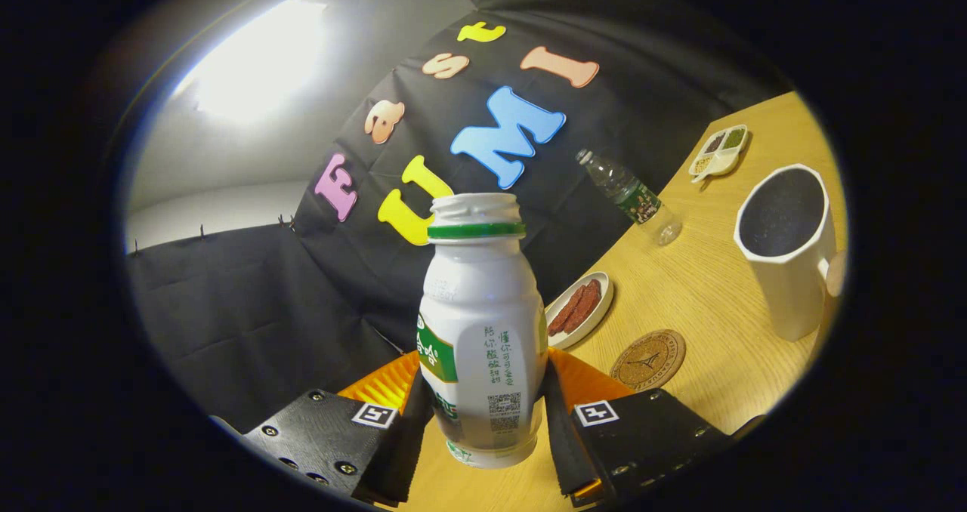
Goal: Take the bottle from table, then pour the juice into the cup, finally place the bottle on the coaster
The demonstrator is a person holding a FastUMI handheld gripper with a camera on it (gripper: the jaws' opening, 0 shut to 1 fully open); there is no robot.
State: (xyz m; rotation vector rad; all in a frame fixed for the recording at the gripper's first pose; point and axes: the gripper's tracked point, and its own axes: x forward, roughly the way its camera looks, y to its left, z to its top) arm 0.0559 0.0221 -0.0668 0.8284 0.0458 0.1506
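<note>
A white plastic bottle (482, 331) with a green ring at its open neck stands between my fingers, and my gripper (483, 414) is shut on its lower body. The whole view is tilted, so the bottle is lifted off the wooden table (702, 285). A white cup (789, 244) with a dark inside stands beyond the fingers to the right. A round cork coaster (648, 359) lies on the table between the bottle and the cup, just ahead of the right finger.
A small white dish of red-brown slices (580, 309) sits just behind the bottle. A clear water bottle (628, 195) stands near the cloth wall. A divided white dish (719, 150) lies at the far end of the table.
</note>
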